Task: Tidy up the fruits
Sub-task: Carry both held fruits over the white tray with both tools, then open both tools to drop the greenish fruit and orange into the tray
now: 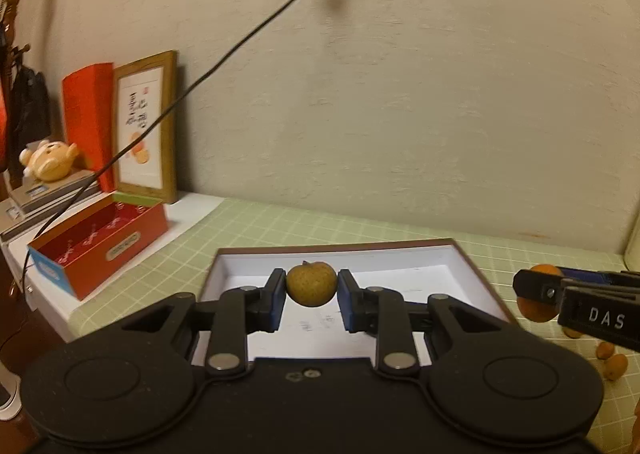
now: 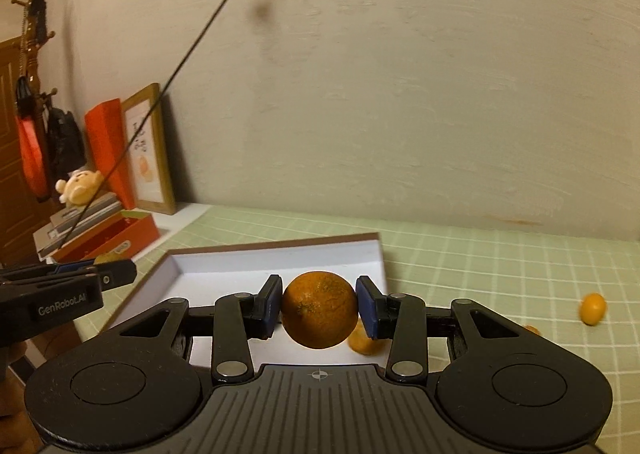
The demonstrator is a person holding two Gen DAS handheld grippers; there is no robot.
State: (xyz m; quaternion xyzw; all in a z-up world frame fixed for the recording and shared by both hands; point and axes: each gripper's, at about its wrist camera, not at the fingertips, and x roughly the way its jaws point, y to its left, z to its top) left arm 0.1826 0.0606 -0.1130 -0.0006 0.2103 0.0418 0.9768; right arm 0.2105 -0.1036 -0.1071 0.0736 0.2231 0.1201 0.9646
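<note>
Grippers both full: left gripper (image 1: 311,286) squeezing small brown fruit (image 1: 311,284) over white box (image 1: 460,258), right gripper (image 2: 319,308) at 3 o'clock squeezing orange (image 2: 319,309).

Matt black plastic grippers, left (image 1: 311,286) and right (image 2: 319,308); rough speckled pear (image 1: 311,283); dimpled glossy orange (image 2: 319,309); smooth white cardboard box (image 1: 400,254); rough plaster wall (image 1: 400,94).

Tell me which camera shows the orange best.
The right wrist view: the orange sits centred and whole, clamped in the right hand-held gripper. In the left wrist view, only slivers of it show behind that gripper.
</note>
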